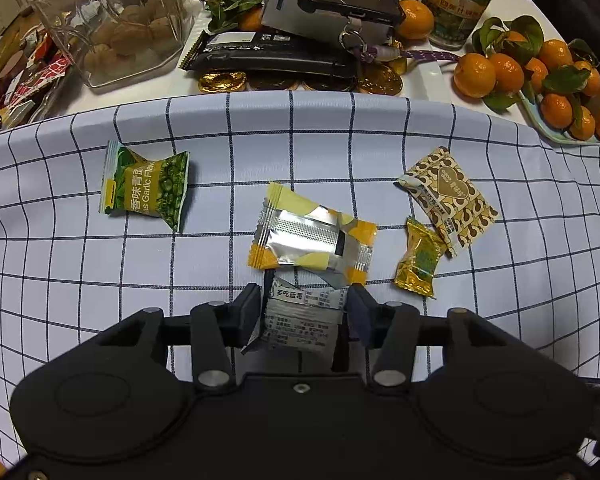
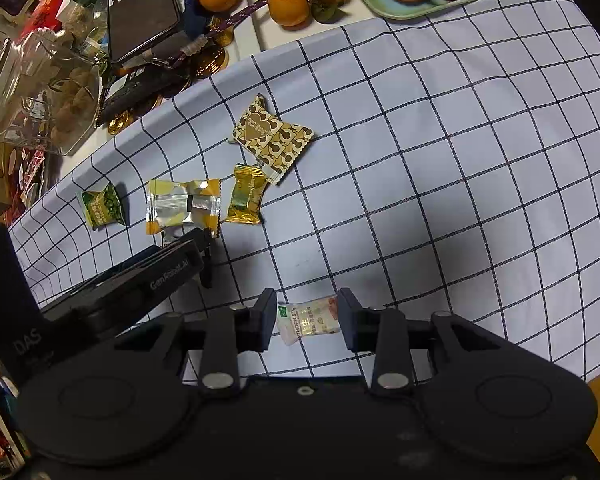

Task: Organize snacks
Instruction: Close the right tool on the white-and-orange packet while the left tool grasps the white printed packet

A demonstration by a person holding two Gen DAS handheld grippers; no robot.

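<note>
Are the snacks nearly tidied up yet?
Getting there. Four packets sit together on the checked cloth, like the green pea packet. The left gripper stands open around a silver blueberry packet. The right gripper holds a white candy, not yet beside the others.

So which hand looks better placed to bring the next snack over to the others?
Probably right: the right gripper holds a white packet, ready to carry over. The left gripper stands open around a grey packet that already lies beside the yellow packet.
</note>
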